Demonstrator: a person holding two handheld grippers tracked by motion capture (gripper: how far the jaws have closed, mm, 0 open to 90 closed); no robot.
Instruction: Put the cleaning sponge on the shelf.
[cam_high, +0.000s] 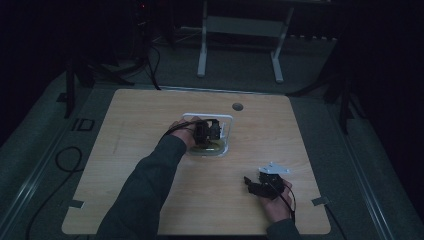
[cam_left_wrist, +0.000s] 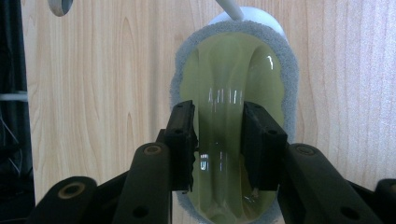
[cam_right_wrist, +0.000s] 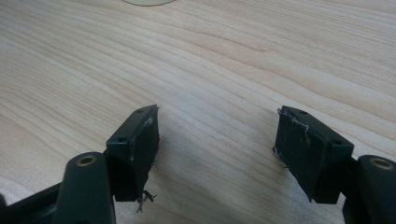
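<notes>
High view first: a pale wood-grain desk (cam_high: 150, 165) carries a white wire-framed holder (cam_high: 227, 122) near its middle, and the left gripper (cam_high: 209, 131) hangs over it while the right gripper (cam_high: 260, 186) rests well apart, near the desk's front right. The left hand is plainly the nearer one to the work.

Left gripper view gives the relation that matters — a long, rounded sponge (cam_left_wrist: 233, 93) lies straight ahead of the jaws, its long axis running away from the camera, in line with them. Its body is glossy yellow-green and looks like a smooth, wet-sheened ridge; a rough grey foam rim borders it. The left jaws straddle that central ridge at a middling width; whether the pads press on it or just flank it I cannot tell.

Right gripper view: jaws spread wide over bare wood, nothing between them — frayed threads cling to the pads.
</notes>
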